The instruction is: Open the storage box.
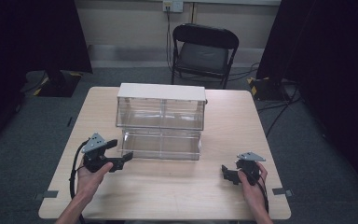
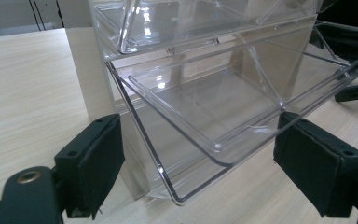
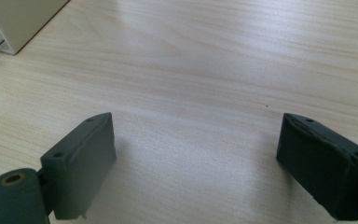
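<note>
One clear plastic drawer cabinet (image 1: pixel 161 112) with a white top stands at the middle of the light wooden desk (image 1: pixel 177 186), and it holds two drawers. The upper drawer (image 1: pixel 161 114) sits closed inside the frame; the lower drawer (image 1: pixel 161 144) is pulled out toward the person. Both drawers look empty.

Two grippers are in hand. The left gripper (image 1: pixel 123 158) rests just beside the front left corner of the lower drawer (image 2: pixel 205 126); its jaws stand apart, with that clear corner in the gap between them and no pad pressing on it. The right gripper (image 1: pixel 227 173) lies on the desk well apart from the cabinet, jaws spread wide over bare wood.

One black folding chair (image 1: pixel 204 51) stands behind the desk.
</note>
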Demonstrator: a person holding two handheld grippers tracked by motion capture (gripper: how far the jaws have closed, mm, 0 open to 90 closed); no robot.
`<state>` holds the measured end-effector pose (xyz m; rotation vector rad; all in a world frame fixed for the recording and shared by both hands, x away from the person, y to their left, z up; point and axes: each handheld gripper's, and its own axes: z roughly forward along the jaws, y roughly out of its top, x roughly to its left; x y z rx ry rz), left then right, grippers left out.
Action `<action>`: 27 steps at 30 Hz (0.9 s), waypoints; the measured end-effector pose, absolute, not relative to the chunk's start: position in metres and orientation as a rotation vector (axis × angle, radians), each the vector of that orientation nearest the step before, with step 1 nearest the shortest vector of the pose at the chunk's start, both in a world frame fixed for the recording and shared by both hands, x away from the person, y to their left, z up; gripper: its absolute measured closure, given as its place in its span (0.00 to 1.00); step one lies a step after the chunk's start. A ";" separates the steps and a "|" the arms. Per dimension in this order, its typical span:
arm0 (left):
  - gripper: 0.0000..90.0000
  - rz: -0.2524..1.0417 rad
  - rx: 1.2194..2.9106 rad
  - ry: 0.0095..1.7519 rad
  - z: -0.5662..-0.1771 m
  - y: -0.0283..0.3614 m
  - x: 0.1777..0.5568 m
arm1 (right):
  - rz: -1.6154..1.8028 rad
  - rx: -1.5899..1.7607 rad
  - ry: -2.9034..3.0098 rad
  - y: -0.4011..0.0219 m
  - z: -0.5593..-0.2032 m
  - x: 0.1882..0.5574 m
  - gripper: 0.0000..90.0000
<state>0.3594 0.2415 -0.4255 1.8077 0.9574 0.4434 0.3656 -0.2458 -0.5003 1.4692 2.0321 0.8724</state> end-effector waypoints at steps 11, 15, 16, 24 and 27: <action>0.17 0.443 1.805 0.955 -0.421 0.243 0.365 | 0.873 1.469 2.032 -0.246 -0.500 0.366 0.12; 0.17 0.443 1.812 0.956 -0.420 0.241 0.367 | 0.873 1.469 2.032 -0.246 -0.500 0.366 0.12; 0.17 0.443 1.812 0.956 -0.420 0.241 0.367 | 0.873 1.469 2.032 -0.246 -0.500 0.366 0.12; 0.17 0.437 1.819 0.966 -0.419 0.240 0.372 | 0.872 1.469 2.032 -0.246 -0.500 0.366 0.12; 0.17 0.435 1.816 0.963 -0.419 0.239 0.374 | 0.872 1.469 2.032 -0.246 -0.500 0.366 0.12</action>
